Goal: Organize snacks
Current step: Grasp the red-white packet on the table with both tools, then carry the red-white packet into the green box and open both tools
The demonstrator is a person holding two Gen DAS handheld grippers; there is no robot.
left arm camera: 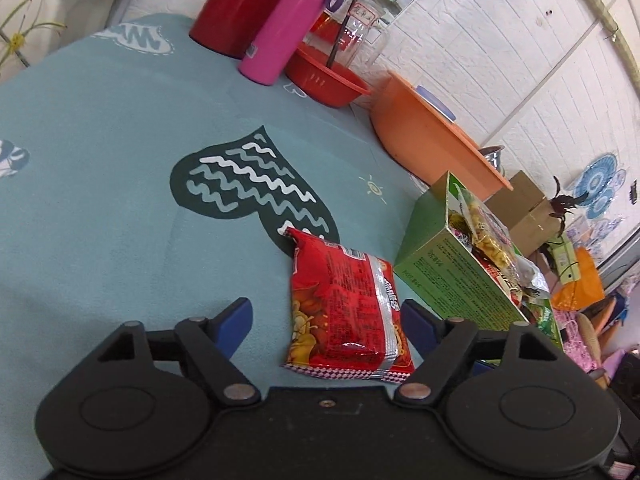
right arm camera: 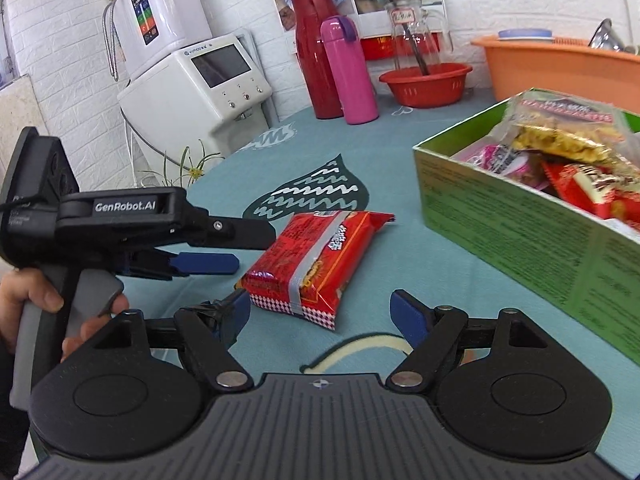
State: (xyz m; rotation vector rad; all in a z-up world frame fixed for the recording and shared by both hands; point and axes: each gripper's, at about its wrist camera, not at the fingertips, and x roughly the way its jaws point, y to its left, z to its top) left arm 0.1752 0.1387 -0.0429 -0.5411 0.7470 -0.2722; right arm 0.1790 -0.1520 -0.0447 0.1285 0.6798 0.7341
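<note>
A red snack packet (left arm camera: 344,308) (right arm camera: 316,256) lies flat on the teal tablecloth (left arm camera: 120,200). My left gripper (left arm camera: 328,320) is open, and the packet lies between its blue fingertips (left arm camera: 238,320), closer to the right one. In the right wrist view the left gripper (right arm camera: 250,250) comes in from the left beside the packet, held by a hand (right arm camera: 40,296). My right gripper (right arm camera: 322,314) is open and empty, with the packet's near end just ahead of it. An open green box (left arm camera: 460,276) (right arm camera: 520,216) to the right of the packet holds several snack bags (right arm camera: 560,152).
At the back of the table stand a red jug (right arm camera: 314,52), a pink bottle (right arm camera: 348,72), a red basket (right arm camera: 426,84), a glass jar (right arm camera: 416,36) and an orange basin (right arm camera: 560,68). White appliances (right arm camera: 200,92) stand beyond the table's left edge. A cardboard box (left arm camera: 524,208) sits behind the green box.
</note>
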